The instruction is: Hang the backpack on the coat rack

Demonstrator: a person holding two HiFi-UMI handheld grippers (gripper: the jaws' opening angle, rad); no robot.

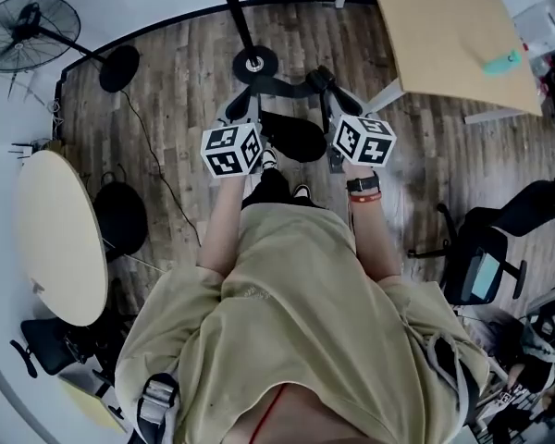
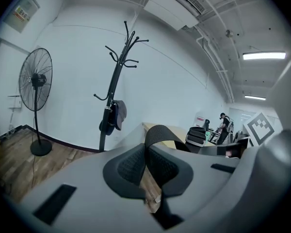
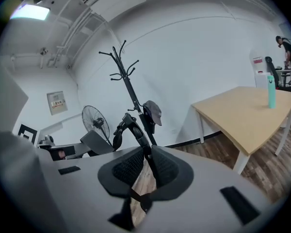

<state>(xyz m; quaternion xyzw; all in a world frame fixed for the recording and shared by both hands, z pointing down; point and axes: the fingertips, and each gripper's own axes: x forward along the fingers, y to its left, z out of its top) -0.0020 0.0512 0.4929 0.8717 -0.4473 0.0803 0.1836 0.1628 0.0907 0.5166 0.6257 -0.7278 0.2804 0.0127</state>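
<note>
The black backpack (image 1: 294,137) hangs low between my two grippers, in front of the person's feet. One of its straps (image 1: 277,86) is stretched between them. My left gripper (image 1: 242,107) is shut on a loop of that black strap (image 2: 159,134). My right gripper (image 1: 329,89) is shut on another part of the strap (image 3: 135,134). The black coat rack (image 1: 255,62) stands just ahead on its round base. Its hooked top (image 2: 126,42) rises above both grippers, and a dark cap (image 2: 119,114) hangs halfway up the pole (image 3: 131,93).
A standing fan (image 1: 28,26) is to the left by the white wall. A round table (image 1: 60,239) is at the left and a rectangular wooden table (image 1: 453,35) with a teal bottle (image 3: 271,91) at the right. Office chairs (image 1: 486,248) stand at the right.
</note>
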